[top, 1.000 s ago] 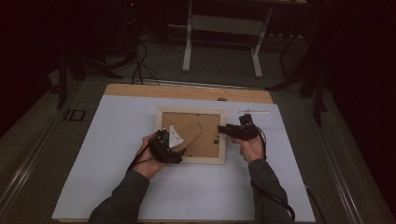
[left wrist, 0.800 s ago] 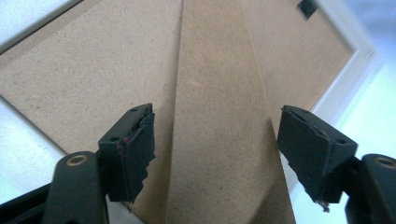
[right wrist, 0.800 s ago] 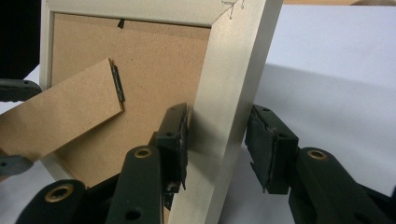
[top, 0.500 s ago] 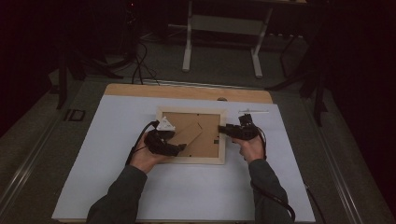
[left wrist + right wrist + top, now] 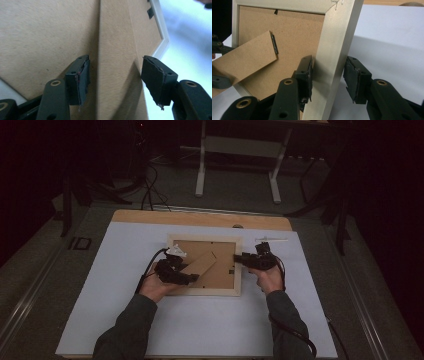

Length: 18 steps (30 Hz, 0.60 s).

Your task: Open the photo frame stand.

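The white table cover (image 5: pixel 125 310) in front of you carries the picture frame (image 5: pixel 204 290), lying back-up a little far of the middle, with its brown backing board (image 5: pixel 222 265) facing the camera. Your two grippers flank it: the left one at its near left corner, the right one at its right rail.

Your right gripper (image 5: pixel 328 72) straddles the pale right rail (image 5: pixel 332 57) of the frame. Its jaws stand apart on either side of the rail; the inner pad touches the rail's inner face, the outer pad sits just clear of it, so the rail is bracketed rather than squeezed. In the high view this gripper (image 5: pixel 242 260) lies at the middle of the frame's right edge.

Your left gripper (image 5: pixel 115 75) has its jaws spread around the easel stand (image 5: pixel 115 50), the narrow brown strip that slants across the backing board. Neither pad presses on the strip. From above, the left gripper (image 5: pixel 192 278) sits at the strip's near left end (image 5: pixel 200 266).

Compared with a second ago, your left hand has swung lower and turned its jaws rightward along the stand; your right gripper has stayed at the rail, and the frame has not shifted.
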Motion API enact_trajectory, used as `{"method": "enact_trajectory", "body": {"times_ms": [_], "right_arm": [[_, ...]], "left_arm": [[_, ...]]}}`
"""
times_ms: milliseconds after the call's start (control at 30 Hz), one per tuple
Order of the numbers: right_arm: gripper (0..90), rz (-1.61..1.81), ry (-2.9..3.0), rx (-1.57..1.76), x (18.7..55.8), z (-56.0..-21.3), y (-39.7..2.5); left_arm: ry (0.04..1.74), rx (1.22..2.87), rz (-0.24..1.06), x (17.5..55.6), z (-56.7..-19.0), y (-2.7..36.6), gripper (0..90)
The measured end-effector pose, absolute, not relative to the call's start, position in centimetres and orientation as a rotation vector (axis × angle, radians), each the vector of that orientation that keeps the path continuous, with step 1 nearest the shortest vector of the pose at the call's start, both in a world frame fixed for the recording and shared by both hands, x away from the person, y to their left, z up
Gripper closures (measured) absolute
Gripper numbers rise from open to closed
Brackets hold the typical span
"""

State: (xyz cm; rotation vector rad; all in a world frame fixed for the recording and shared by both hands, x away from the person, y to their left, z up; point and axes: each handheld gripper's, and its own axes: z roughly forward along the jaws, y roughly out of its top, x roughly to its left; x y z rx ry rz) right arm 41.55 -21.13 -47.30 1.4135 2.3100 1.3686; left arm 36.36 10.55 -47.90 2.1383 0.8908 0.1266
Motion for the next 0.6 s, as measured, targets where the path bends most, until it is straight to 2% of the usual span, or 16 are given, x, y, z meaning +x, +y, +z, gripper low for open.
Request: {"method": "enact_trajectory", "body": {"times_ms": [67, 167, 600], "right_arm": [[59.0, 1.368, 2.310, 1.412, 41.53, -47.28, -21.13], [59.0, 1.366, 2.308, 1.403, 41.46, -47.23, -21.11], [59.1, 1.367, 2.301, 1.392, 41.28, -47.12, -21.10]], "left_arm": [[0.888, 2.135, 0.123, 36.34, -47.89, 10.43, 44.0], [0.881, 2.144, 0.135, 36.25, -47.80, 10.23, 50.8], [0.877, 2.174, 0.182, 35.97, -47.54, 9.80, 51.8]]}}
